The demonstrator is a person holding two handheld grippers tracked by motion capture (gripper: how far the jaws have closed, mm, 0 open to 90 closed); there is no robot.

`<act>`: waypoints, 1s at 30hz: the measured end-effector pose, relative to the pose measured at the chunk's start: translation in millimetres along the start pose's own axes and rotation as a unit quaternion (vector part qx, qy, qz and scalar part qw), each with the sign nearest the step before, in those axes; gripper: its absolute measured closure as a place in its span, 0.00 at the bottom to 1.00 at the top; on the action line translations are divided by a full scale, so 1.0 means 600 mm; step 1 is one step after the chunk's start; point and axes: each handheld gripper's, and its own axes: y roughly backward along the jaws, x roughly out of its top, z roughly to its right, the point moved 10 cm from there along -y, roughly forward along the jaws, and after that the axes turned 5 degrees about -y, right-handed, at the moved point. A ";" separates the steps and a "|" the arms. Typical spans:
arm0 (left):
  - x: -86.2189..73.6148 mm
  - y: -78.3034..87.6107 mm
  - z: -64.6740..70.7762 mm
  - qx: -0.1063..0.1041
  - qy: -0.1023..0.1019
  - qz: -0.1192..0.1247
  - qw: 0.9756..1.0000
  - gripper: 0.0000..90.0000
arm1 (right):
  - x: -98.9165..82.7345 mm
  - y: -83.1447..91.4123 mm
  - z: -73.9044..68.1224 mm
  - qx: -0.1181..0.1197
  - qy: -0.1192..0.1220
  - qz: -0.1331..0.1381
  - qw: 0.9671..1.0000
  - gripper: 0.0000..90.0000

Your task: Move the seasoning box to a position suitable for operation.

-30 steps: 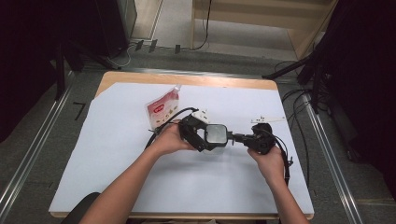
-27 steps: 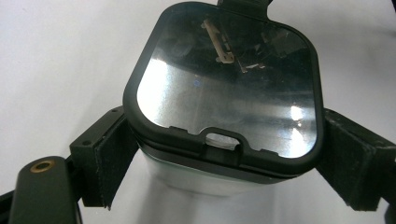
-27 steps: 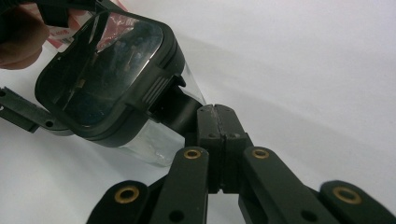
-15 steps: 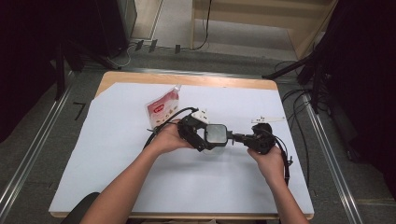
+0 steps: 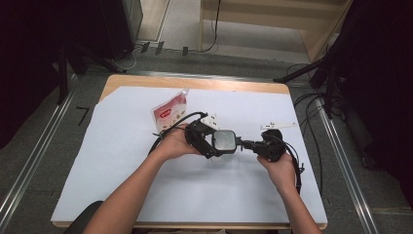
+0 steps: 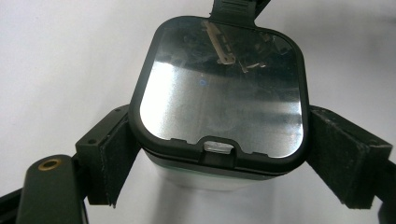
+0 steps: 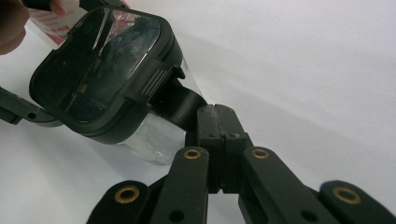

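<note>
My left hand-held gripper [image 5: 210, 142] clamps a clear square container with a black-rimmed lid [image 5: 224, 141] by its two side walls, both pads [image 6: 112, 154] pressed flat against it; the container sits near the middle of the desk [image 5: 122, 175], on or just above the white sheet, I cannot tell which. My right hand-held gripper [image 5: 249, 145] comes in level from the right, its jaws fully closed on the black latch tab [image 7: 180, 100] at the lid's edge, so the two grippers face each other across the container. White sheet lies bare toward me and to both sides, with the widest free stretch at the near left; the desk's right edge lies near my right hand [image 5: 280, 168]. Behind my left hand [image 5: 174, 143], toward the far left, a red-and-white pouch [image 5: 169, 112] lies just beside the left gripper's cable [image 5: 171, 126]. Two pale three-cornered plates [image 5: 278, 126] ride on the grippers. Beyond the far edge stands a wooden frame [image 5: 272, 14], with cables on the floor at right.
</note>
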 end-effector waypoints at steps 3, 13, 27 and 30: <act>0.000 0.002 0.000 -0.003 0.002 -0.002 1.000 0.18 | -0.001 0.000 -0.001 0.000 0.001 -0.002 1.000 1.00; 0.014 0.013 0.002 0.004 -0.004 0.018 1.000 0.19 | -0.002 -0.001 -0.003 0.001 0.001 -0.002 1.000 1.00; 0.043 0.029 0.005 -0.005 0.021 0.048 0.999 0.21 | -0.004 -0.003 -0.006 0.003 0.005 -0.006 1.000 1.00; 0.046 0.031 0.006 -0.002 0.019 0.045 0.999 0.21 | -0.004 -0.003 -0.009 0.006 0.004 -0.006 1.000 1.00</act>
